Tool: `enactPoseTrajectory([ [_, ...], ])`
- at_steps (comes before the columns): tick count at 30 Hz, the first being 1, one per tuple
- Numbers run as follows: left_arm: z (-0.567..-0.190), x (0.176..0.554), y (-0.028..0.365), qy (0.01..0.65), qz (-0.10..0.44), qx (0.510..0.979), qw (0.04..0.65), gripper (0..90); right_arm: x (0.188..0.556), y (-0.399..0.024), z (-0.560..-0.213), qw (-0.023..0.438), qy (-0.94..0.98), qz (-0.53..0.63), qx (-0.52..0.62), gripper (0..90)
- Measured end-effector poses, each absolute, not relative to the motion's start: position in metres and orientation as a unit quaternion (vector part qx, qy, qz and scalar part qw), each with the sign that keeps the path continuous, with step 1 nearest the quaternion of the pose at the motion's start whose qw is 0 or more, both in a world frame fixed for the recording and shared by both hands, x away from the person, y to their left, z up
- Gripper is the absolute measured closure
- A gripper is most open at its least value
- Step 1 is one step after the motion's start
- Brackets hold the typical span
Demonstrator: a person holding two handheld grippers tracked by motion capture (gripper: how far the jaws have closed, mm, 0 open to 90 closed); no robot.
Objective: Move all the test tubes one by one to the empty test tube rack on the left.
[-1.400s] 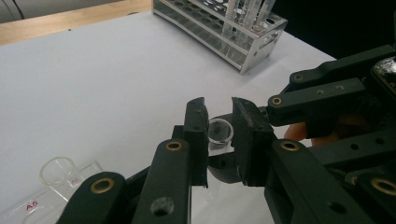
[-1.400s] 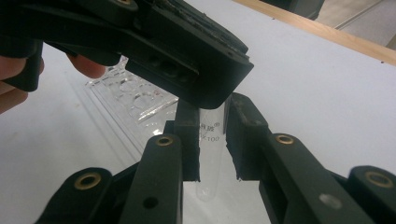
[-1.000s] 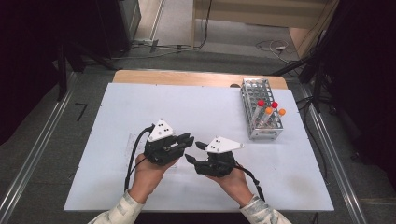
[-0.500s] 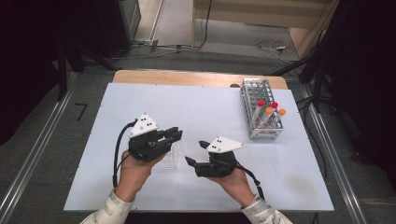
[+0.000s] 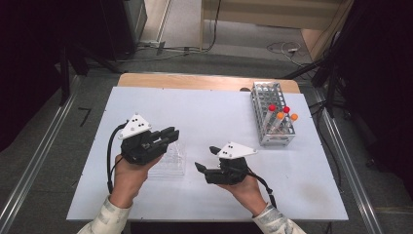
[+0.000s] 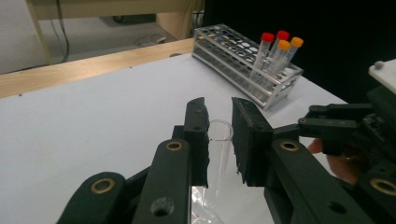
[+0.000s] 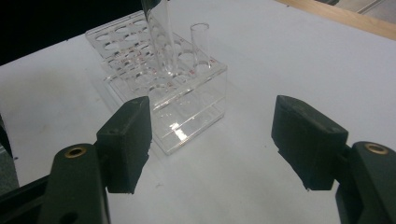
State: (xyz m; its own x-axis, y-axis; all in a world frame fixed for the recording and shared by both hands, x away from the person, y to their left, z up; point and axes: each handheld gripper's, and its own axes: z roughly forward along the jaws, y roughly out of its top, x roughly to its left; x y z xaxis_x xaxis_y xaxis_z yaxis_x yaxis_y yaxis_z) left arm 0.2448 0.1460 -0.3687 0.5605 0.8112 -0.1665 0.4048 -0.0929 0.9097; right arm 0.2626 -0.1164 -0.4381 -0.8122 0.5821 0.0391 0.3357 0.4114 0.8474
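Lighting: even and bright from overhead on the white rectangular table top [image 5: 204, 112], with dark surroundings at both sides of the high view and only soft, faint shadows. Glare: small highlights on the clear acrylic tube rack [image 7: 177, 100]. Sharpness: all views soft and grainy; near black jaws blurred.

Two racks stand on one table [image 5: 204, 114]: one metal rack [image 5: 272, 112] and one clear acrylic rack [image 7: 161, 88]. Capped tubes number four, two red-capped [image 6: 274, 37] and two orange-capped [image 6: 290, 44]. Clear uncapped tubes [image 7: 201, 46] number two; hand-held grippers number two.
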Motion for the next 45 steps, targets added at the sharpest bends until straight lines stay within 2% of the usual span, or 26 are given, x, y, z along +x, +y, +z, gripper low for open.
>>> enactPoseTrajectory([
  [9, -0.37, 0.252, 0.158, 0.448, 0.227, 0.696, 0.513, 77.0, 0.262, -0.115, -0.439, 0.129, 0.831, 0.465, 0.277, 27.5],
  [18, -0.376, 0.259, 0.155, 0.447, 0.26, 0.699, 0.494, 76.9, 0.263, -0.115, -0.44, 0.129, 0.831, 0.463, 0.279, 27.5],
  [45, -0.422, 0.263, 0.136, 0.457, 0.262, 0.728, 0.439, 76.4, 0.263, -0.118, -0.44, 0.13, 0.832, 0.46, 0.282, 27.1],
])
